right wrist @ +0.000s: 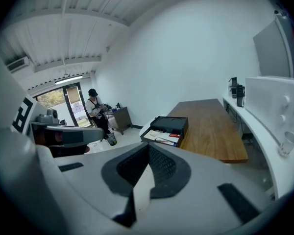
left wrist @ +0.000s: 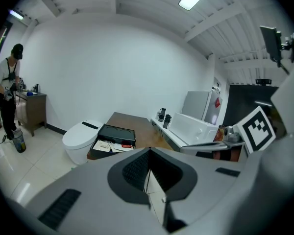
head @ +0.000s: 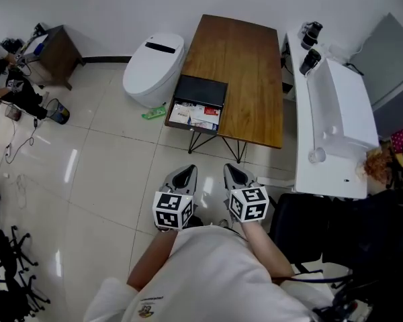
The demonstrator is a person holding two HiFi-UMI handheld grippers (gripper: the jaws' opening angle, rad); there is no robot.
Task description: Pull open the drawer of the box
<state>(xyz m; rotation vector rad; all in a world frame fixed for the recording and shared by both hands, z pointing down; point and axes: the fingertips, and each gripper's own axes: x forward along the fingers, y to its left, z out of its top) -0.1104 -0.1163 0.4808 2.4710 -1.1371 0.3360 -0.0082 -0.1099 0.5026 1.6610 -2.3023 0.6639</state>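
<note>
"Where's the box?"

"The black box [head: 201, 87] sits at the near left corner of the wooden table [head: 252, 66], just beside the white toilet [head: 152, 68]. Its drawer [head: 193, 117] stands pulled out toward the table's near edge, with printed papers lying in it."

"And the grippers?"

"Both are low and close to the person's body, over the tiled floor [head: 101, 180], well apart from the table. The left gripper [head: 183, 176] is clenched, its jaws together with nothing between them. The right gripper [head: 236, 174] is just beside it, its jaws also pressed together on nothing."

"Is either touching the drawer?"

"No. Both point toward the table, and each gripper view shows the open drawer well beyond the jaw tips."
</note>
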